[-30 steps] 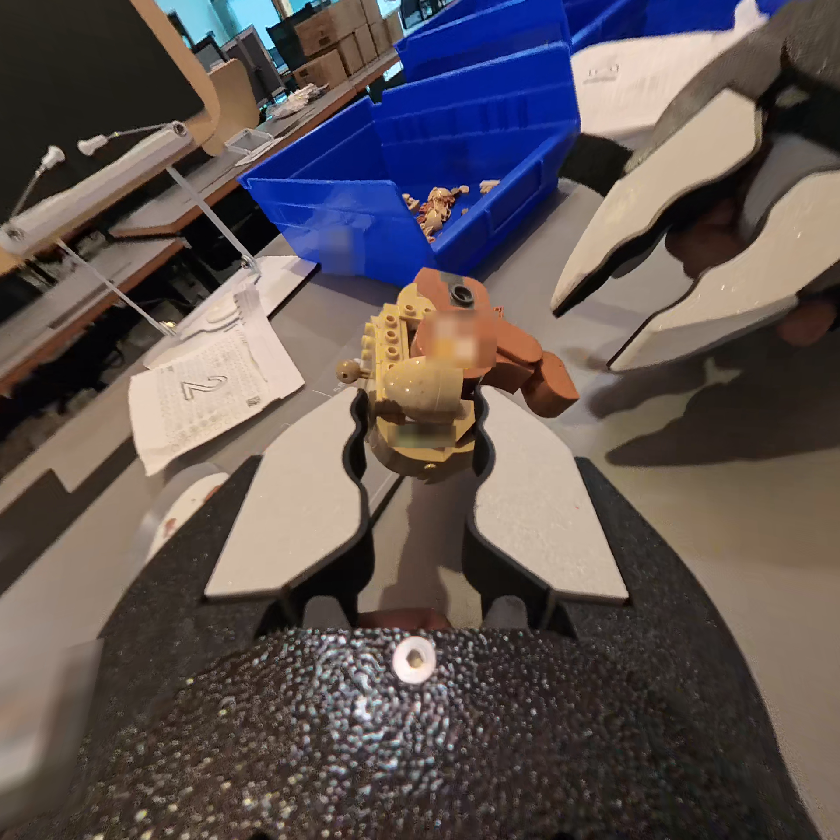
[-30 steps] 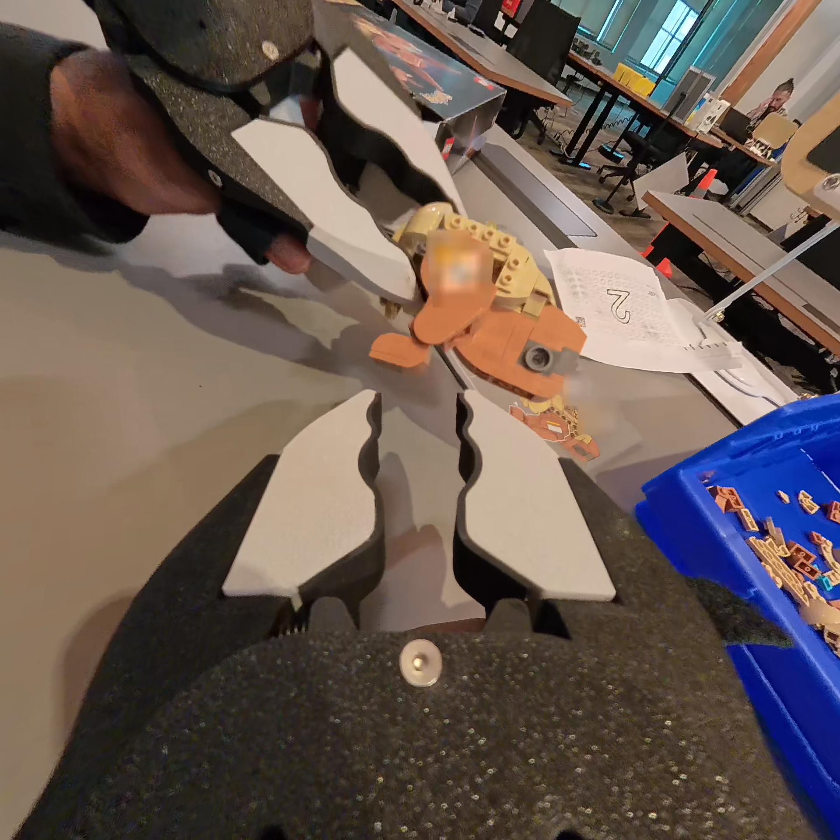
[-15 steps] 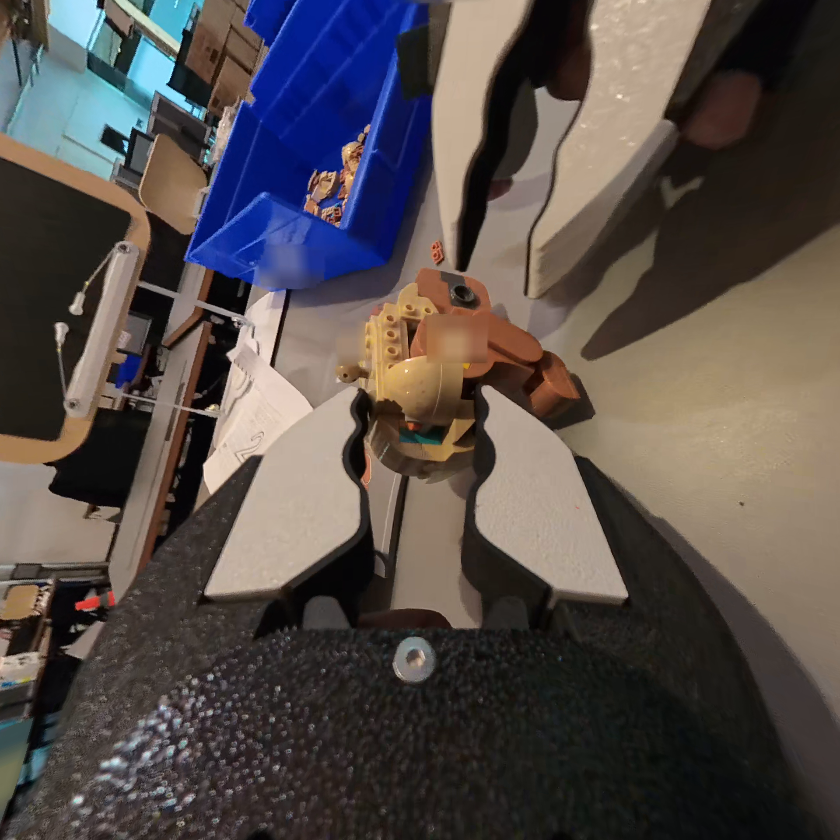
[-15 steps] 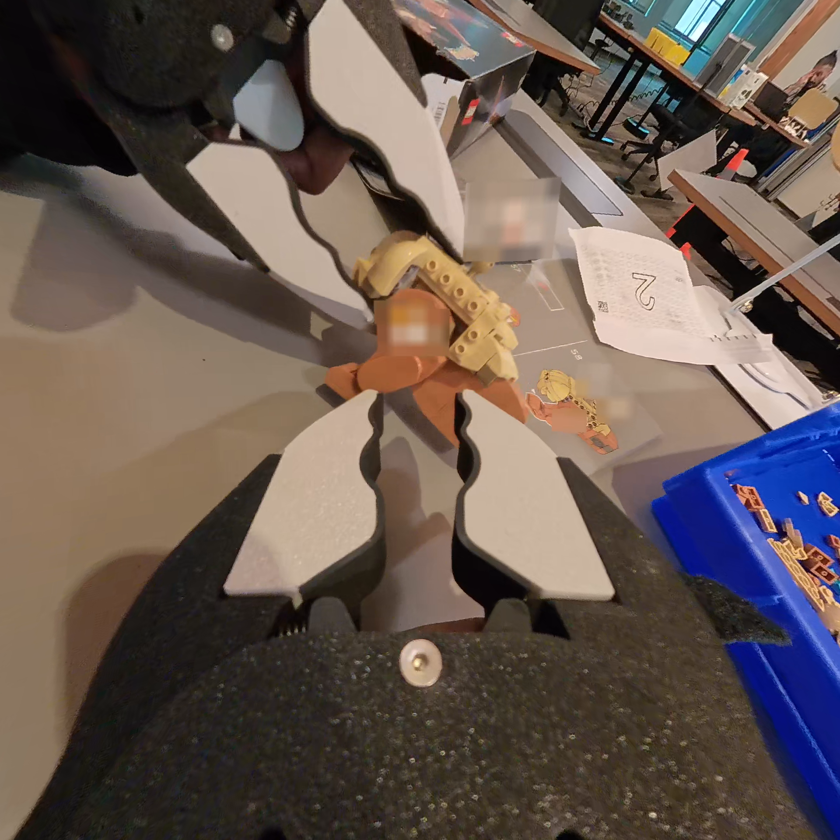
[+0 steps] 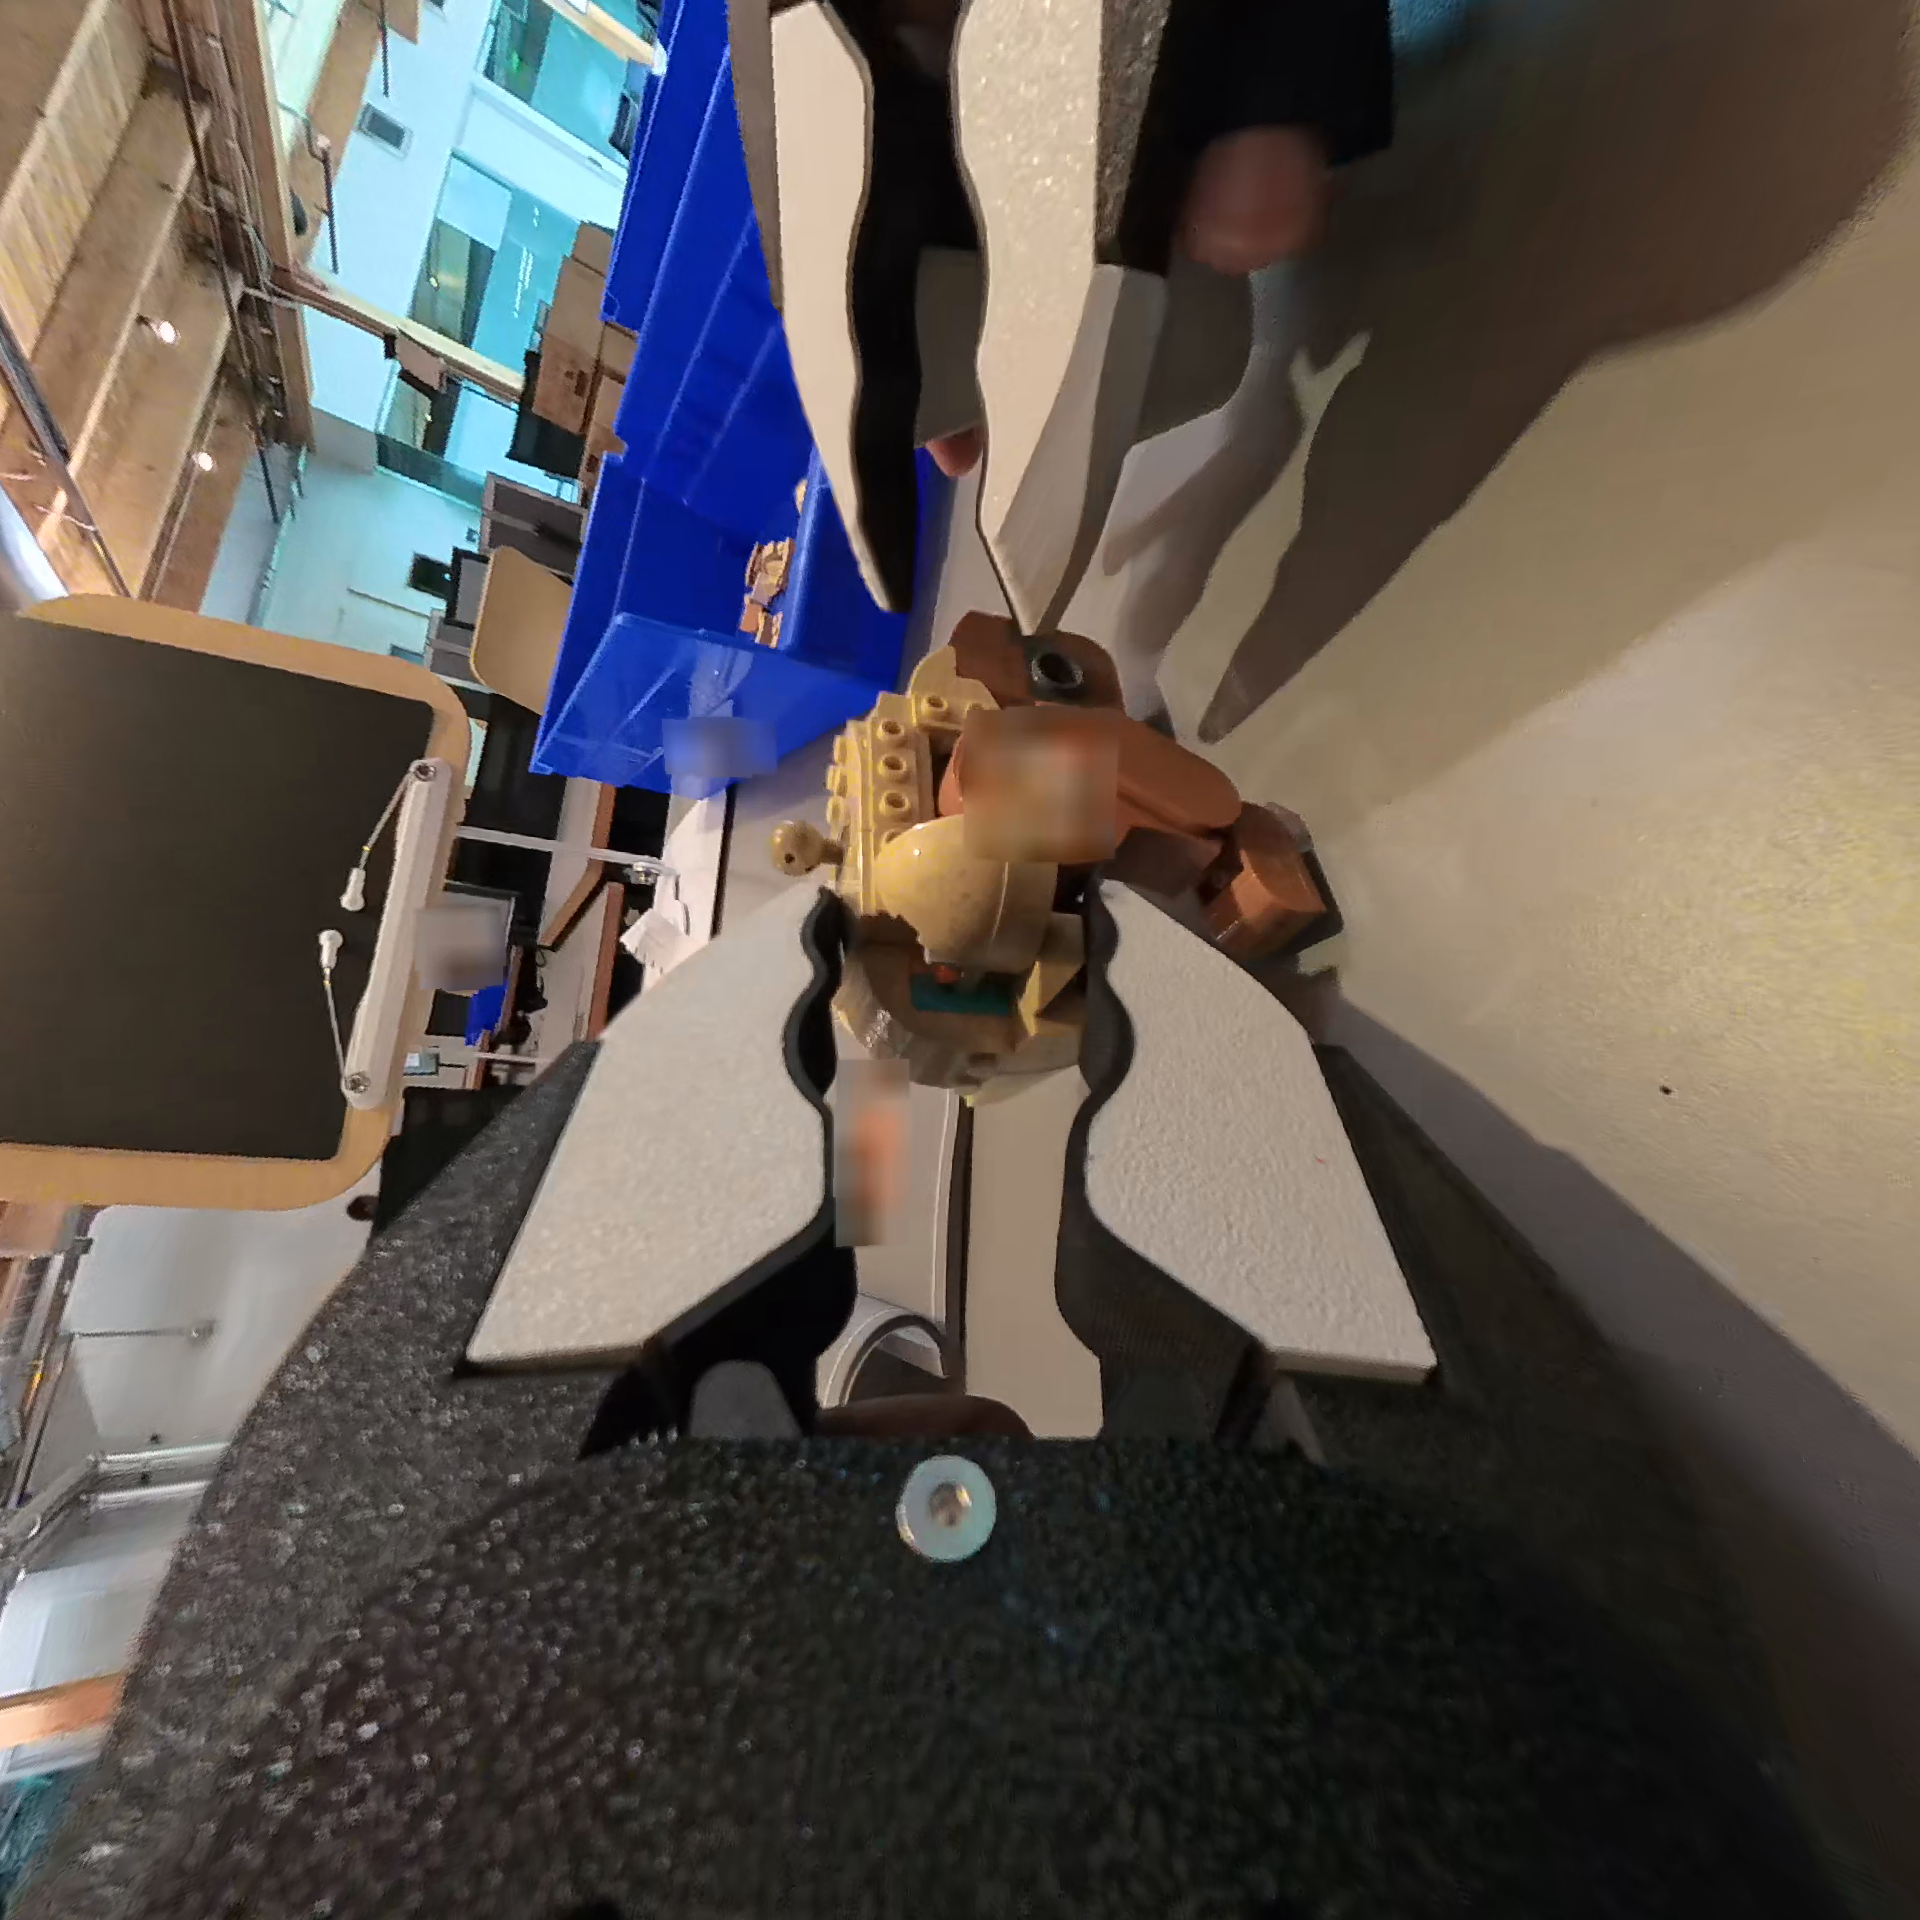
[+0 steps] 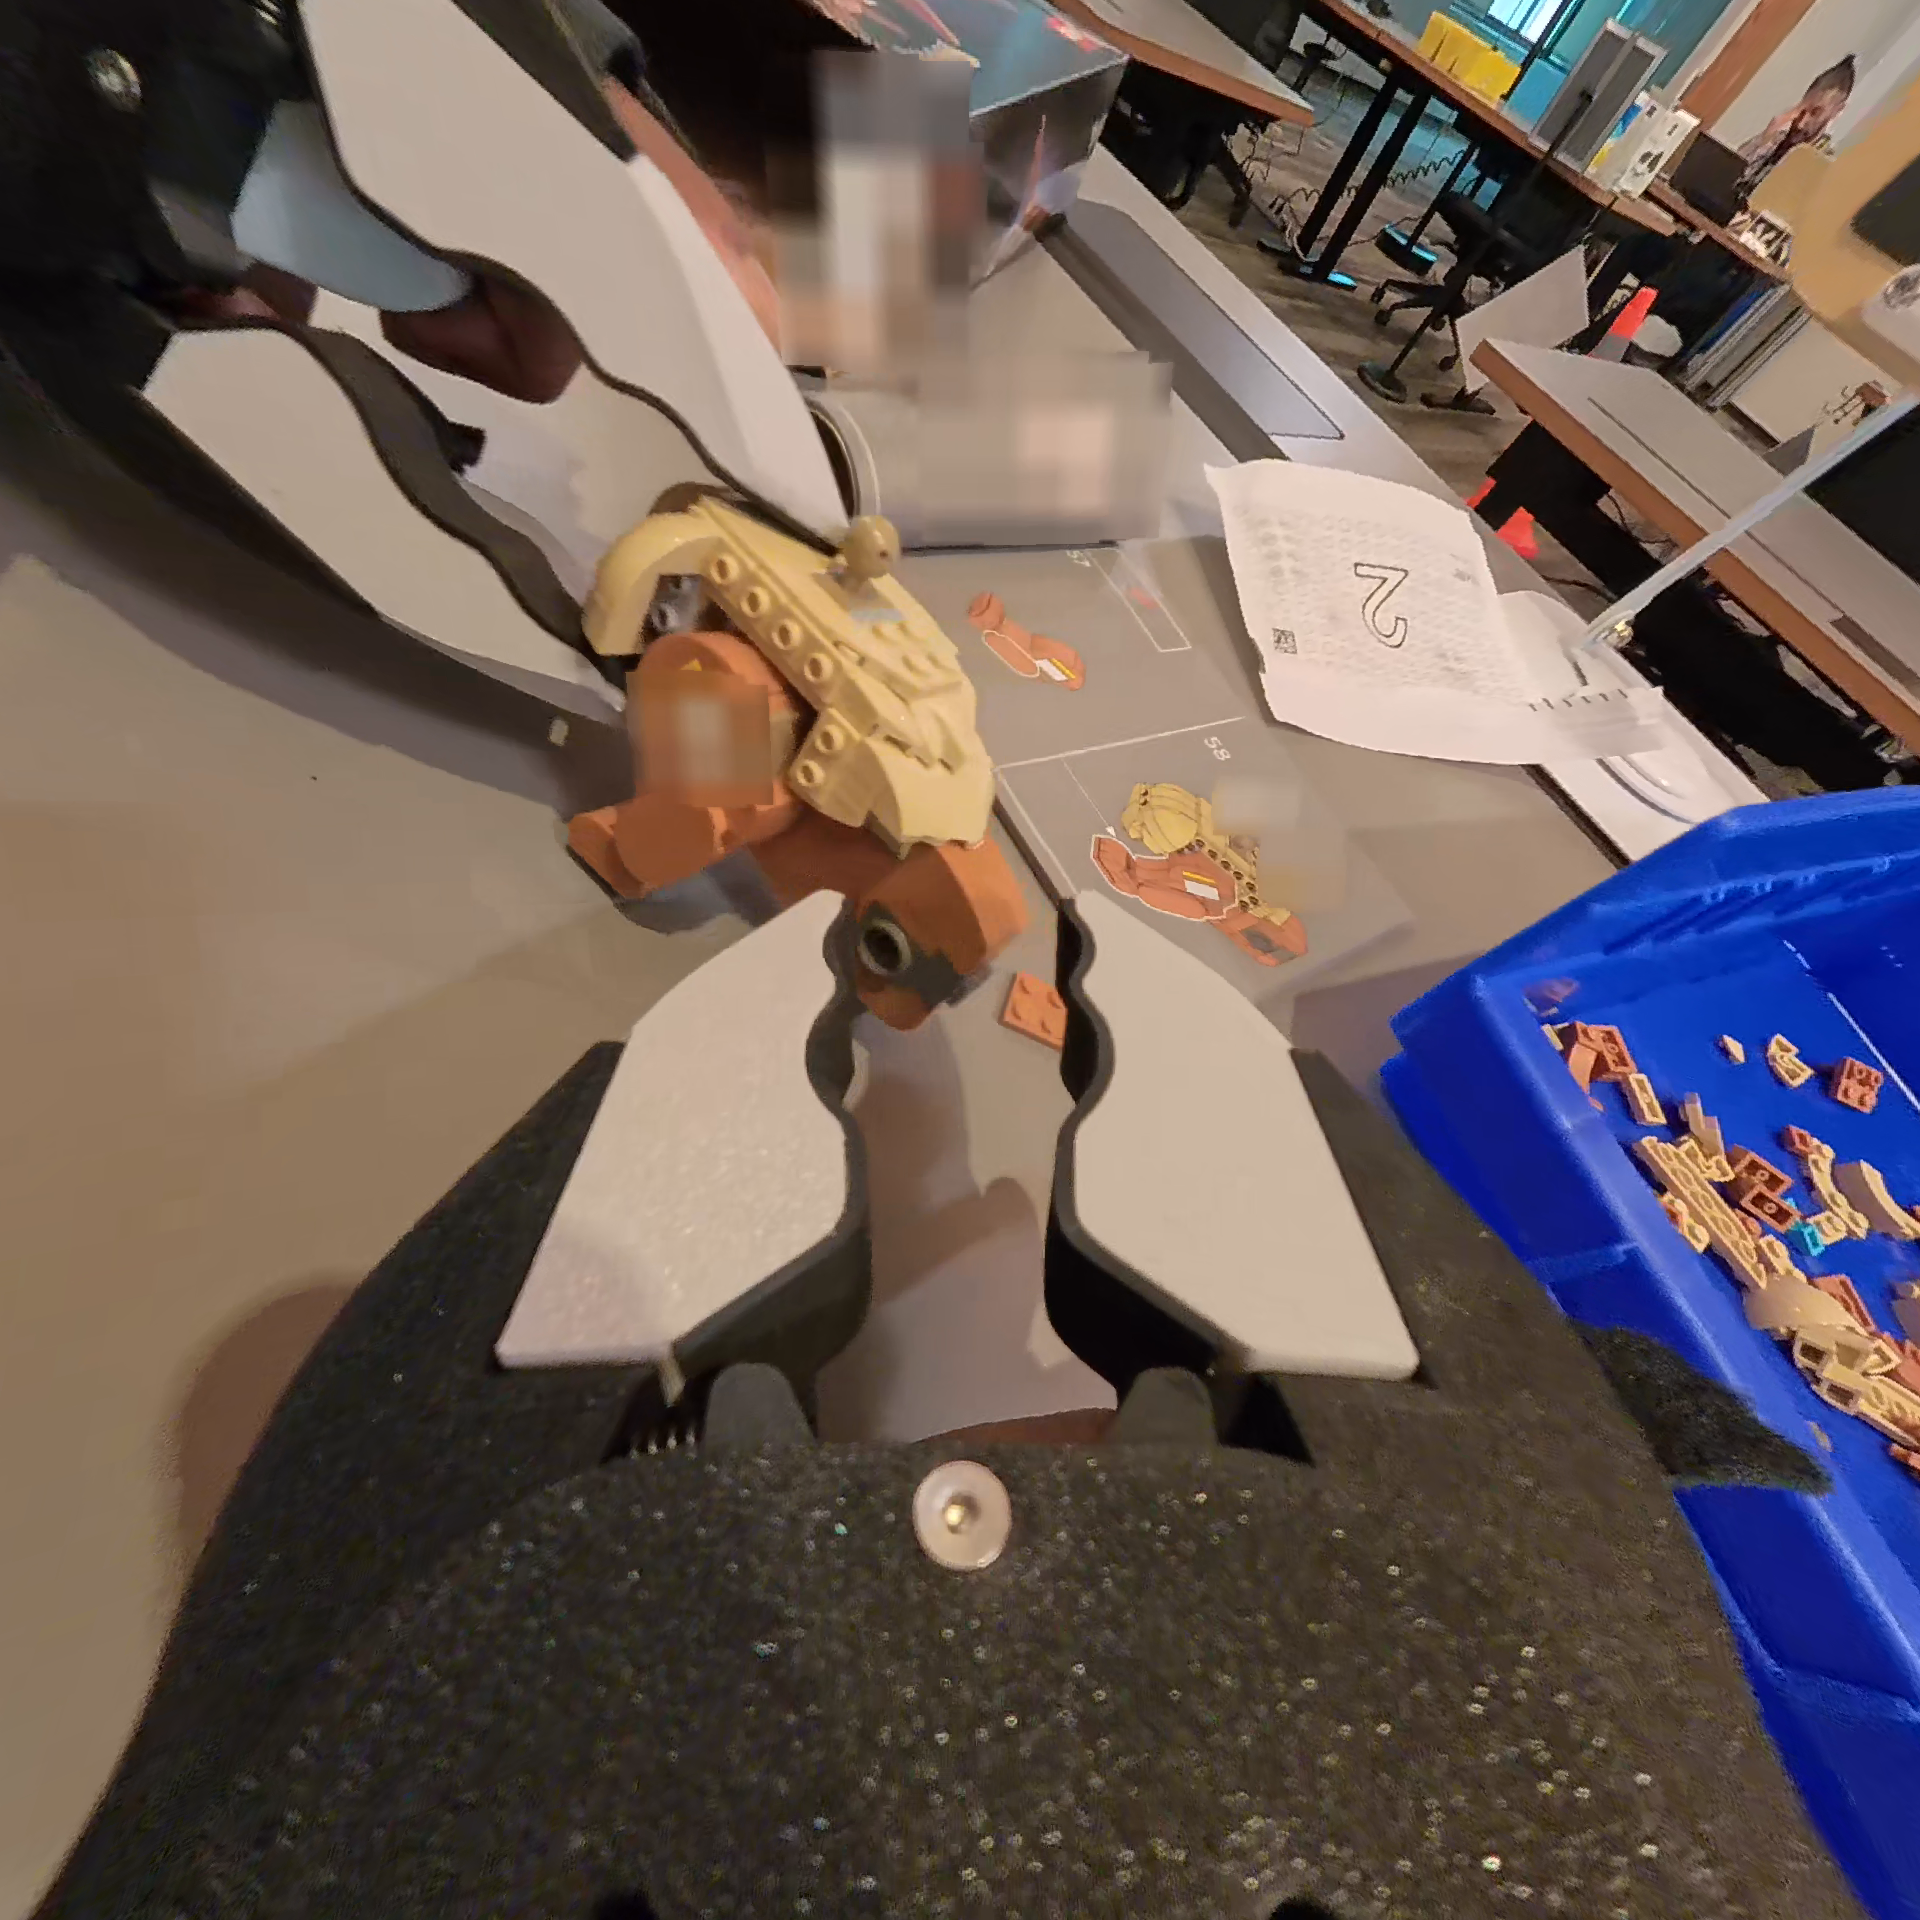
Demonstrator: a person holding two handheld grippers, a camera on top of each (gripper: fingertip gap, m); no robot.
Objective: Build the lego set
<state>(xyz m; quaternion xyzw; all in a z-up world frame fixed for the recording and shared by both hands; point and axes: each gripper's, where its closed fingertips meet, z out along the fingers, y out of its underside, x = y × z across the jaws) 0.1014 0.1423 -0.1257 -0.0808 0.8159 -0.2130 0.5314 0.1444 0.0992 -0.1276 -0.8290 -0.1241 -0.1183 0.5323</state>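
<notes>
Brick-built model held clear of the counter by the left hand-held gripper; right hand-held gripper open at its brown end.

The tan-and-brown brick model (image 5: 977, 831) is clamped at its rounded tan base between the pads of the left hand-held gripper (image 5: 956, 977), above the grey counter (image 6: 260, 883) near an open instruction booklet (image 6: 1195, 790). The right hand-held gripper (image 6: 951, 977) stands with its fingers apart around the brown limb bearing a dark socket, with no pad seen pressing. The model is judged light and rigid but apt to separate at its joints; the blocky tan body is the safer hold. Only the right wrist view shows a loose brown plate (image 6: 1036, 1008) on the counter and the pieces in the blue bin (image 6: 1475, 997); only the left shows the clamped base.
</notes>
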